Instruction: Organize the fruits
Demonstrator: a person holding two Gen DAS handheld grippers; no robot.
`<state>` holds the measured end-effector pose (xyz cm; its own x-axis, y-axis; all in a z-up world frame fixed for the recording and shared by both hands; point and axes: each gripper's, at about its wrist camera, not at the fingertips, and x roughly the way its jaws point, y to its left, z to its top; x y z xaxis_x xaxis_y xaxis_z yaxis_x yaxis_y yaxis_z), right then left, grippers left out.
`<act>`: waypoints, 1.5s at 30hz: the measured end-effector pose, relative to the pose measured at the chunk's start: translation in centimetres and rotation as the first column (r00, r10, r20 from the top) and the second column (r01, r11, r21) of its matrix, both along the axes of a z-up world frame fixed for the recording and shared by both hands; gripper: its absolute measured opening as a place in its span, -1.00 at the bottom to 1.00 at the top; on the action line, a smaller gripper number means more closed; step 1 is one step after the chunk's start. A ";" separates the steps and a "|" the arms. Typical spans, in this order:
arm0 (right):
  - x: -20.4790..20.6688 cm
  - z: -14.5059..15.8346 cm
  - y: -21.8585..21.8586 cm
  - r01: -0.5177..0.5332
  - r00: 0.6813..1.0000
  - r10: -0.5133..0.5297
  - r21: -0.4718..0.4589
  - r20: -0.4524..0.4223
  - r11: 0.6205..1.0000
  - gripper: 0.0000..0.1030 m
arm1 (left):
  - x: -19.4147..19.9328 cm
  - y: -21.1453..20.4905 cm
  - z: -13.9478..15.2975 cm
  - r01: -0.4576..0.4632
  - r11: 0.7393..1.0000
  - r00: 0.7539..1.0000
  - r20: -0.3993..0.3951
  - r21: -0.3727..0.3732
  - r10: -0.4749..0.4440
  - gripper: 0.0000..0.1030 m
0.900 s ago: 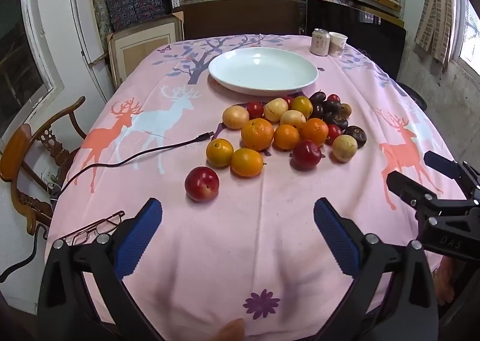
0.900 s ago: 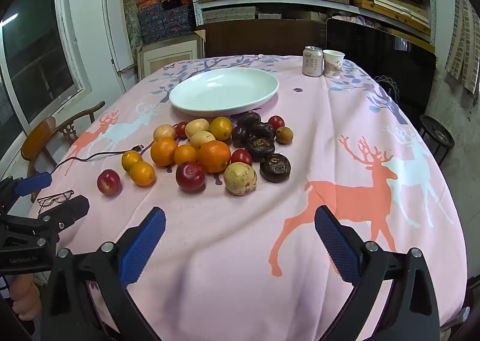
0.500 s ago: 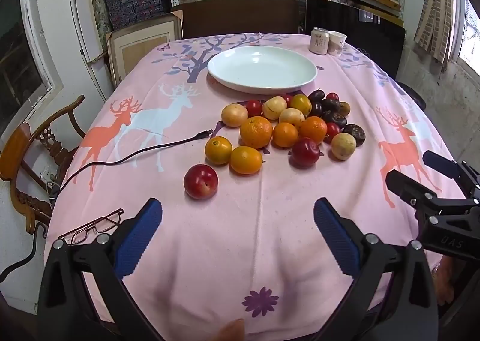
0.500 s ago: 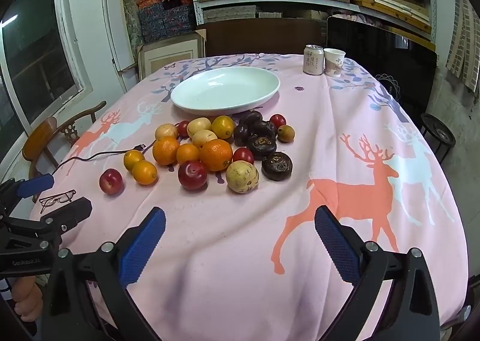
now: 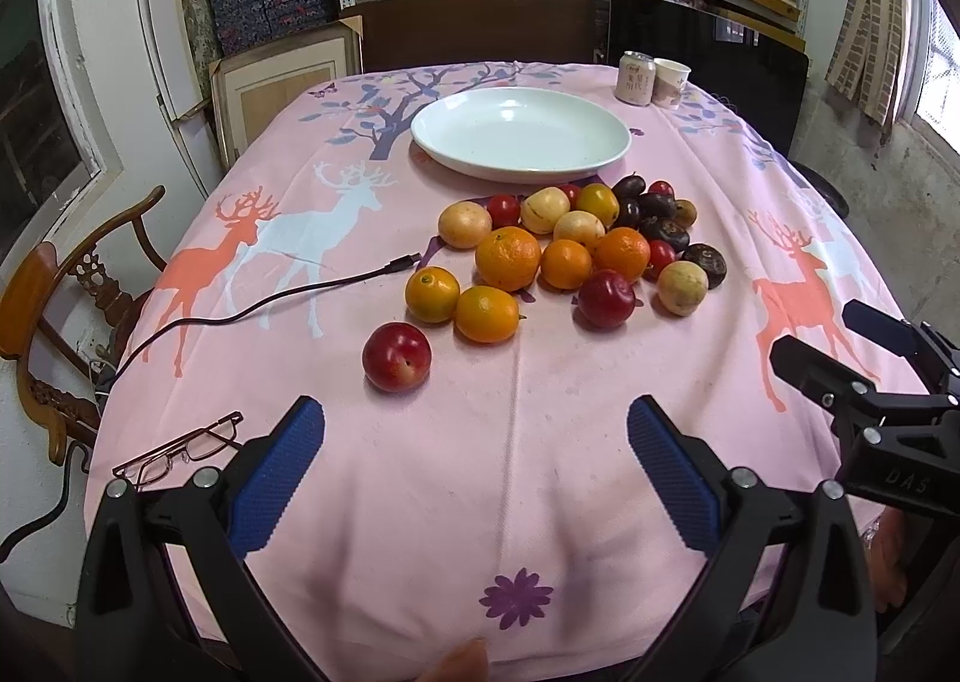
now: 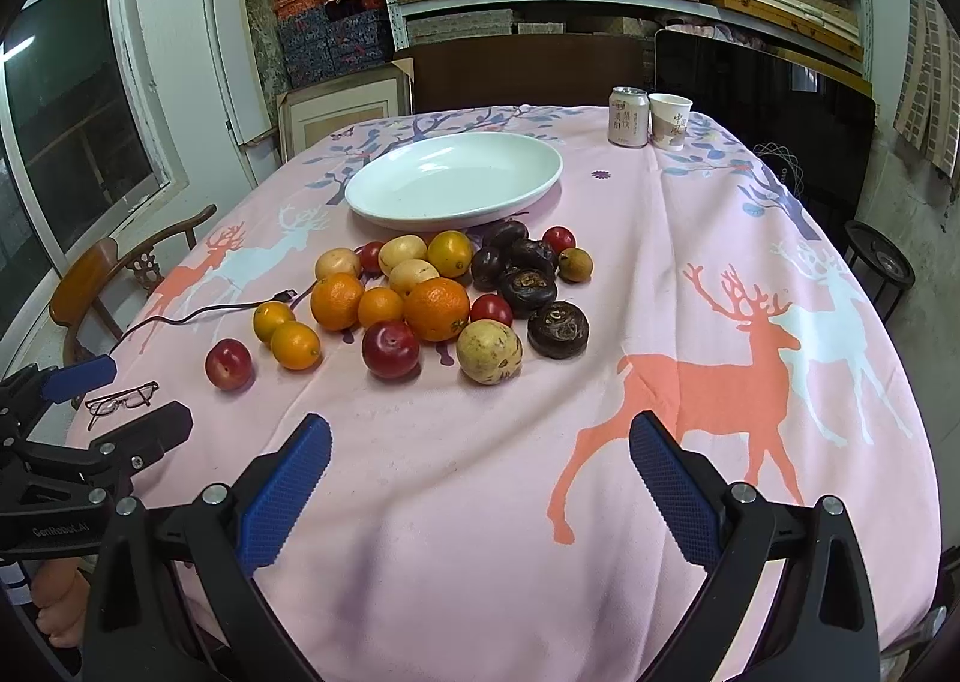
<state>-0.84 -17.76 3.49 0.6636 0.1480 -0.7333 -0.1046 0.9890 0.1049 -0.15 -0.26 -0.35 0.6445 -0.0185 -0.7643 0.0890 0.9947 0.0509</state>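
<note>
Left tool, right tool: spread apart, nothing held | fruits: heaped on table before empty white plate | risk: neighbours may be nudged rolling, red plum toward the edge.

Both views evenly lit, soft daylight, no harsh shadows. Window at 9 o'clock in the right wrist view, brighter blown-out window at 2 o'clock in the left wrist view. Mild glare on white plate. Fruit casts faint short shadows on the tabletop. Heavy fisheye bending, black vignette in all corners. Centre sharp, no motion blur.
</note>
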 end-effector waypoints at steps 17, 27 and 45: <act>-0.2 0.2 -0.3 0.005 1.000 -0.005 0.020 -0.001 1.000 0.93 | -0.3 -0.1 -0.2 0.005 1.000 1.000 -0.009 -0.006 -0.006 0.92; -0.3 0.1 -0.2 0.007 1.000 -0.007 0.027 -0.012 1.000 0.93 | -0.3 -0.2 -0.5 0.006 1.000 1.000 -0.015 -0.004 -0.006 0.92; -0.2 0.1 -0.4 0.008 1.000 -0.008 0.036 -0.016 0.999 0.93 | -0.2 -0.2 -0.6 0.006 1.000 1.000 -0.016 -0.006 -0.006 0.92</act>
<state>-1.00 -18.13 3.56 0.6533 0.1691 -0.7380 -0.0946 0.9853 0.1421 -0.39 -0.45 -0.91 0.6317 -0.0273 -0.7747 0.0960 0.9944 0.0432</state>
